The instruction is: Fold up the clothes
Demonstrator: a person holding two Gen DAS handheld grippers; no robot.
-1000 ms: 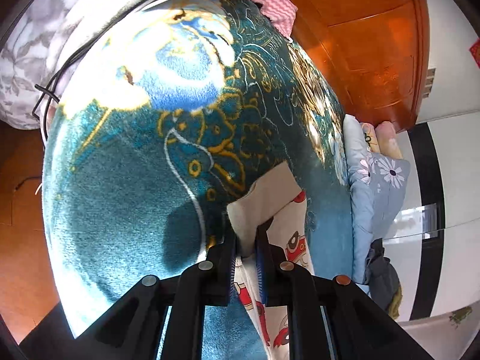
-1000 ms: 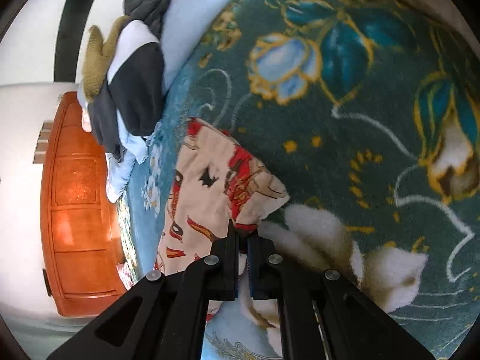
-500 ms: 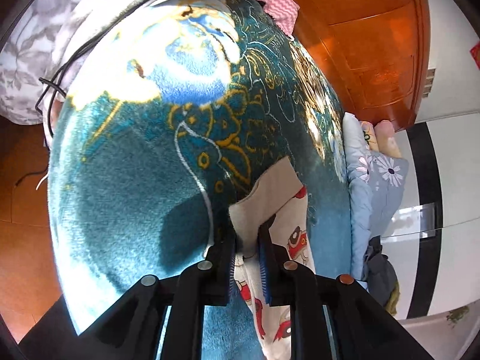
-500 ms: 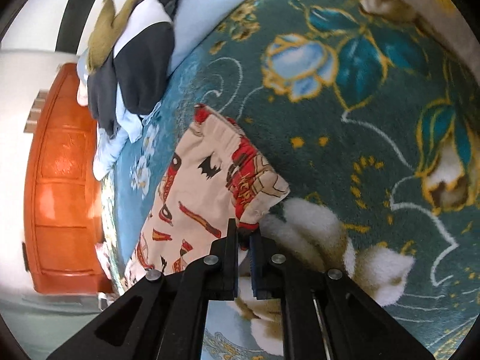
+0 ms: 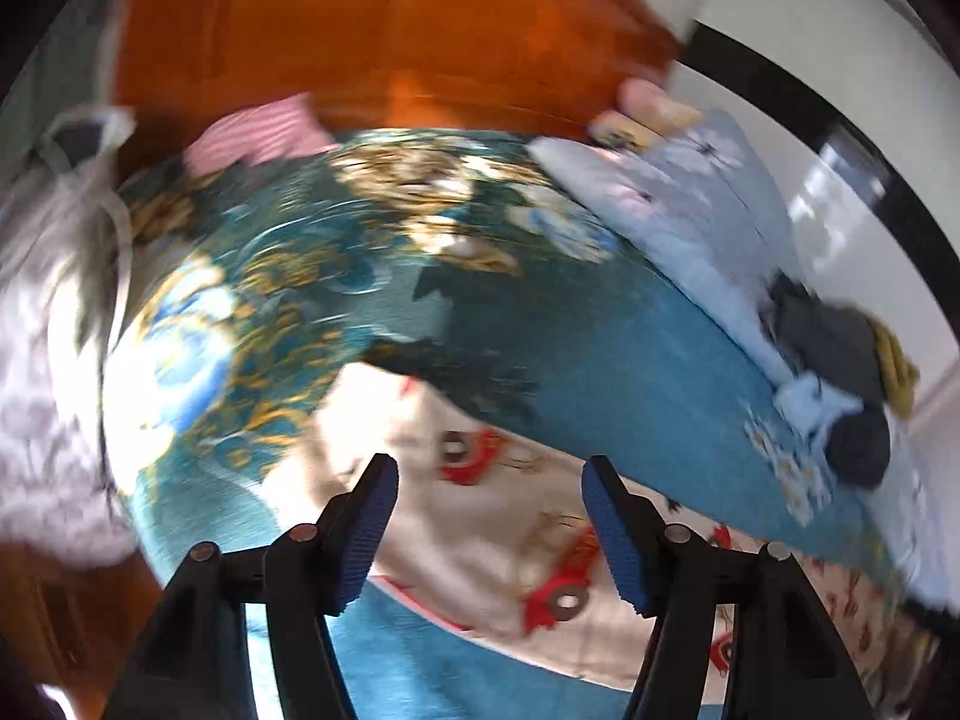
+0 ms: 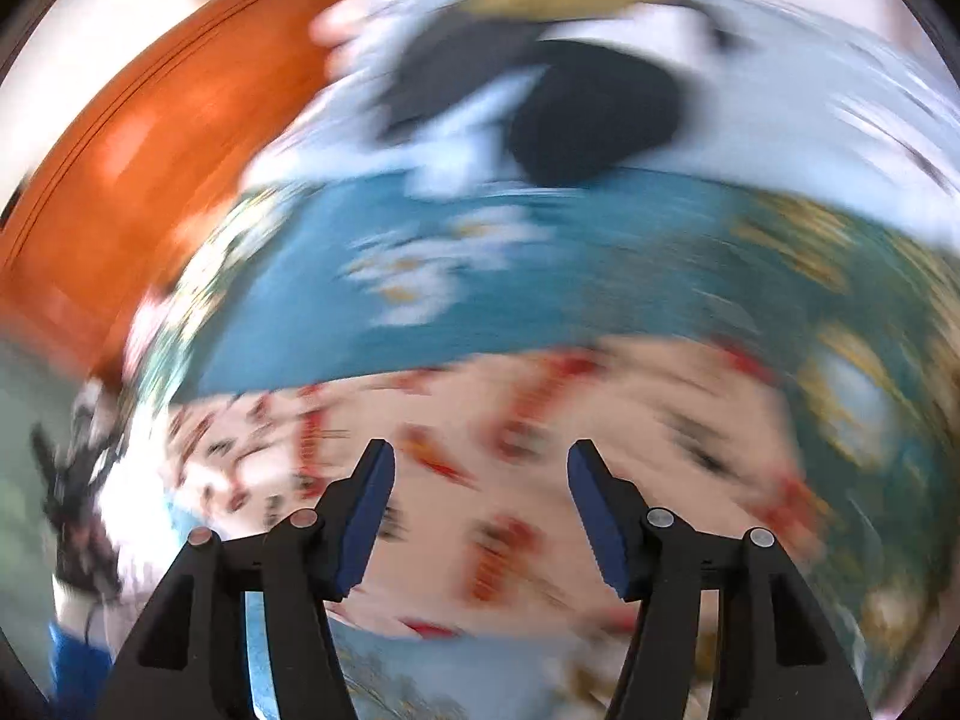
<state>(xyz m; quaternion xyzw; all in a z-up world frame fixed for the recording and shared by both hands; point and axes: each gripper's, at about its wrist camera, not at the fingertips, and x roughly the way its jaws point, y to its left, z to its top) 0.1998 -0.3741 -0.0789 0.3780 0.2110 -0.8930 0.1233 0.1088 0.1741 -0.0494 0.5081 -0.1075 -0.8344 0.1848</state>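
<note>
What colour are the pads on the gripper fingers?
Dark blue, ribbed pads; clearest in the left wrist view.

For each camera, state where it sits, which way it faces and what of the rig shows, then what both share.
Left wrist: on the left gripper, angled down at the cream printed garment on the teal floral blanket; its two fingers show, opening, nothing between.
Right wrist: on the right gripper, angled down at the same garment, blurred; fingers opening, empty.
Shared: garment, blanket, orange wooden furniture, dark clothes pile.
</note>
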